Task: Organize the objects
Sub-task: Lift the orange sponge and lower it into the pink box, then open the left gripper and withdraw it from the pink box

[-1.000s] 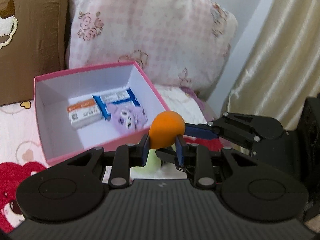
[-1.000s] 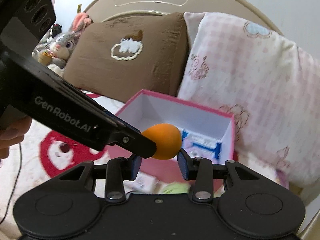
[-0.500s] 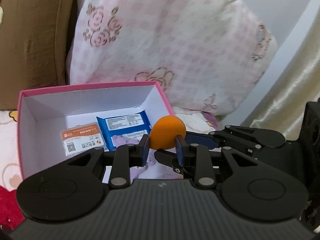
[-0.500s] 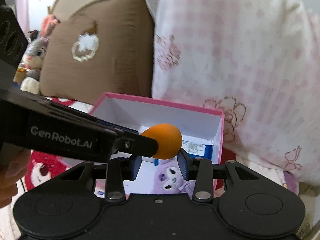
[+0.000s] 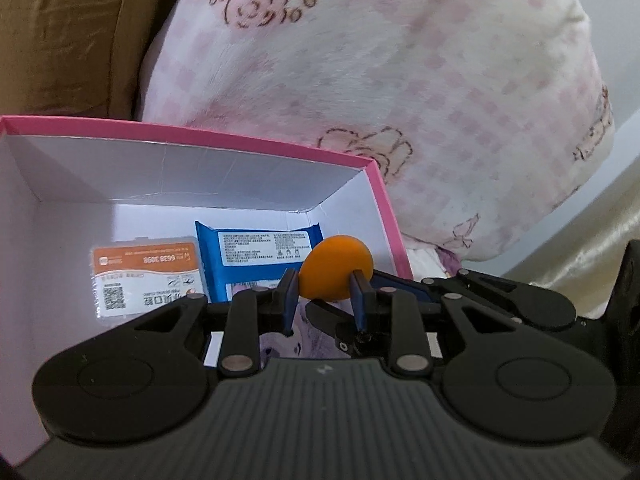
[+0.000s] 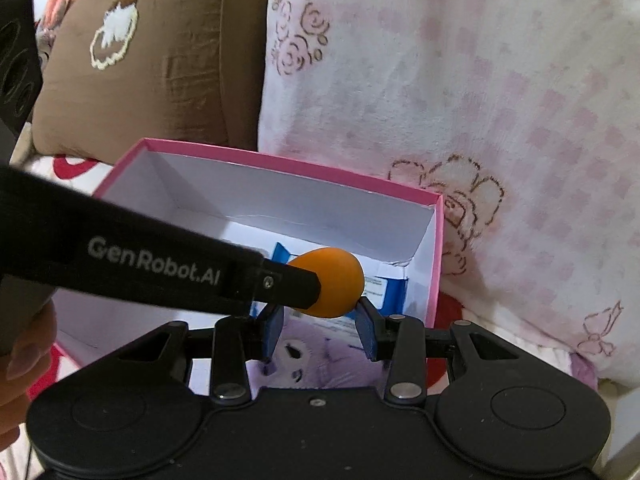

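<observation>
Orange and egg-shaped, the sponge is gripped by both the left gripper and the right gripper above the pink box, where three items are already stowed; its release is judged outstanding.

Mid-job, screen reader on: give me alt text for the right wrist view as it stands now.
Both grippers meet on an orange egg-shaped sponge above an open pink box: the left gripper clamps it from the left, and the right gripper has a pad on either side. Inside lie a blue packet and a purple plush; pillows stand behind.
</observation>
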Demonstrator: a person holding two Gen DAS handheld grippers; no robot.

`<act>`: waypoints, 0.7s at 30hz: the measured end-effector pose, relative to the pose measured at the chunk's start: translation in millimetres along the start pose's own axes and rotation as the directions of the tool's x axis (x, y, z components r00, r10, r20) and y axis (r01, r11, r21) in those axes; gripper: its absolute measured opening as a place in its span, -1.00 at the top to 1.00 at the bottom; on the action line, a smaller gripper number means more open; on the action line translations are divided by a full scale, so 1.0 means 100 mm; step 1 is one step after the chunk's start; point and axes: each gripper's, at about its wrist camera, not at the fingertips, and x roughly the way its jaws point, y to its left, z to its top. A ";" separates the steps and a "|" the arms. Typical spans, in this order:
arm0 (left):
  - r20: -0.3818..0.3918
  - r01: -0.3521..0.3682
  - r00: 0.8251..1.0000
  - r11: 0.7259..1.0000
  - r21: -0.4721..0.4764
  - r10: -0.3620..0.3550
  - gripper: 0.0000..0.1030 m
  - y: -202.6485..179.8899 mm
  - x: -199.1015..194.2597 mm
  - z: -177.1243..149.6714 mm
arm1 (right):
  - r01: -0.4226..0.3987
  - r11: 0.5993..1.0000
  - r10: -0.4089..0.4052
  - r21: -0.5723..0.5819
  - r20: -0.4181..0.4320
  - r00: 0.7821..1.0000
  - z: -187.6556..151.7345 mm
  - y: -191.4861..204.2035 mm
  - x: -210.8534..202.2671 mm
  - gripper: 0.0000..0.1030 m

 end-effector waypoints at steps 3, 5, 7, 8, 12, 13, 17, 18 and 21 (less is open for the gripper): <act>0.002 0.005 1.000 1.000 -0.002 -0.005 0.50 0.00 0.07 0.03 | 0.010 1.000 -0.010 -0.021 0.001 1.000 0.01 -0.03 0.05 0.10; -0.001 0.001 1.000 1.000 -0.004 -0.001 0.51 -0.01 0.11 0.03 | 0.002 1.000 -0.002 -0.016 0.000 1.000 0.01 -0.08 0.08 0.10; 0.001 -0.008 1.000 1.000 0.006 0.008 0.51 -0.04 0.13 0.03 | -0.004 1.000 0.004 -0.007 0.000 1.000 0.00 -0.12 0.10 0.10; 0.000 -0.012 1.000 1.000 0.010 0.012 0.50 -0.05 0.14 0.03 | -0.004 1.000 0.004 -0.012 0.002 1.000 0.00 -0.12 0.11 0.10; 0.008 -0.040 0.999 0.999 0.013 0.040 0.49 -0.07 0.20 0.05 | 0.020 0.999 -0.020 -0.047 -0.001 1.000 -0.01 -0.11 0.15 0.11; 0.007 -0.048 0.999 0.999 0.020 0.048 0.49 -0.08 0.22 0.05 | 0.027 0.998 -0.027 -0.058 0.008 1.000 -0.02 -0.11 0.14 0.11; -0.002 -0.059 0.998 0.998 0.031 0.059 0.45 -0.10 0.24 0.04 | 0.054 0.996 -0.052 -0.078 0.029 0.998 -0.04 -0.09 0.12 0.10; 0.005 -0.073 0.997 0.996 0.041 0.073 0.45 -0.11 0.22 0.03 | 0.051 0.996 -0.049 -0.067 0.034 0.998 -0.06 -0.10 0.11 0.10; 0.007 -0.108 0.994 0.991 0.077 0.108 0.45 -0.14 0.14 0.01 | 0.029 1.000 -0.029 -0.004 0.050 0.998 -0.14 -0.16 0.05 0.10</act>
